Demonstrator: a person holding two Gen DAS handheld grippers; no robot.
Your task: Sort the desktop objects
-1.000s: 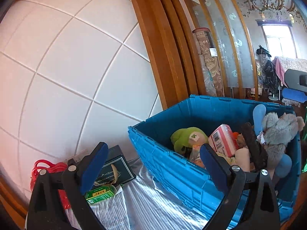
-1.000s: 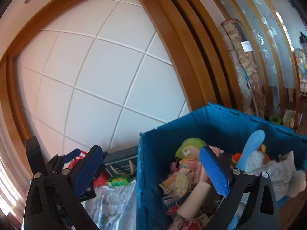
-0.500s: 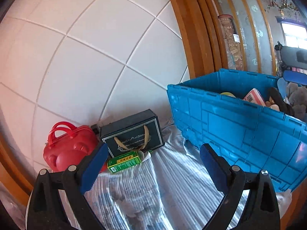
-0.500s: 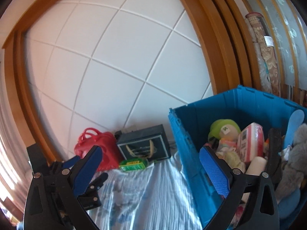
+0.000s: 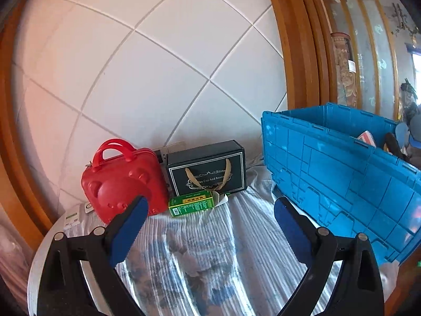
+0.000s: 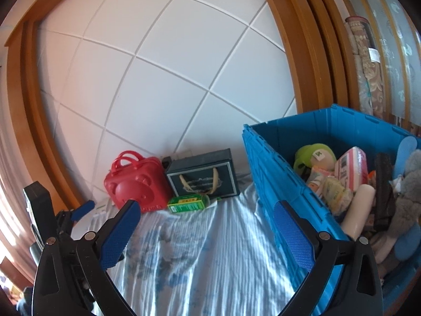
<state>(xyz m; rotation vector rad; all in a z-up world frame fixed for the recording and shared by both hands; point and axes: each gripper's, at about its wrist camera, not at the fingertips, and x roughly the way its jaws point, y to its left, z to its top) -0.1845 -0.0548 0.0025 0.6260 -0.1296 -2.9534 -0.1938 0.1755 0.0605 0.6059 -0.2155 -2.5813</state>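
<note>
Left gripper hovers spread and empty, green box just ahead; right gripper likewise spread, blue crate at its right.

Red bear-faced case, black white-bordered gift box, green small box, blue crate, blue-and-white striped cloth.

1. In the left wrist view, the contents of the blue crate are mostly hidden by its near wall.
2. The green box bears print too small to be read.
3. The grey plush toy is cut off by the right edge.
4. Small white items beside the red case cannot be identified.
</note>
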